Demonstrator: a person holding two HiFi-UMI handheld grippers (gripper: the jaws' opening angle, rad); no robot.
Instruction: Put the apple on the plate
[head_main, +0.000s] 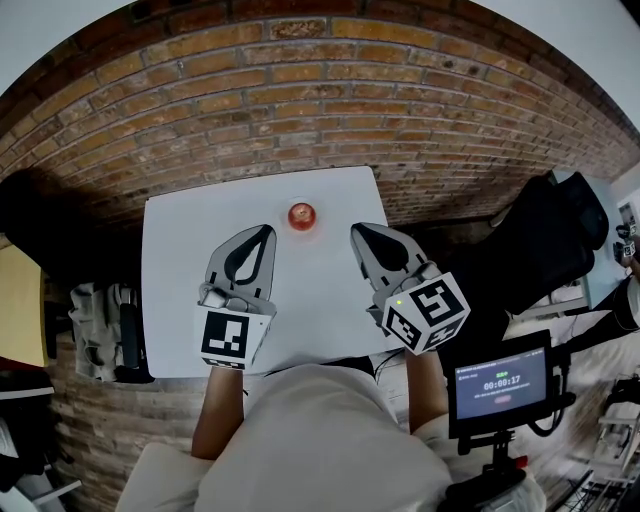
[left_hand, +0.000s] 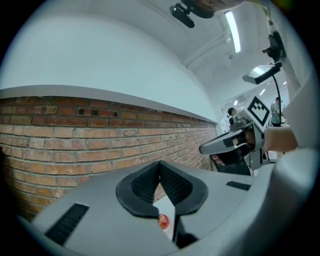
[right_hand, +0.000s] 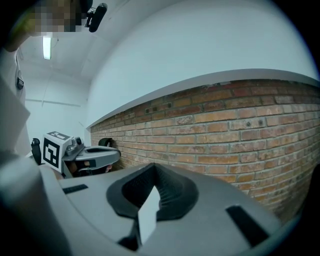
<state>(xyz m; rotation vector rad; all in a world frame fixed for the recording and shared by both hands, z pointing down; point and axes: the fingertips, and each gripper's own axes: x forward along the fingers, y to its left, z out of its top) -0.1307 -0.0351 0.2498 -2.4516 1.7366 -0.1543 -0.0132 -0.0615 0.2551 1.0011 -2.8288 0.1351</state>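
– On the white square table (head_main: 180, 250), where did the small round red apple (head_main: 302, 215) sit?
– Near the far edge, untouched. Left gripper (head_main: 267, 229) and right gripper (head_main: 356, 231) hung short of it, jaws pressed together, nothing held.

The left tool (left_hand: 160, 164) hides most of the apple (left_hand: 163, 221).
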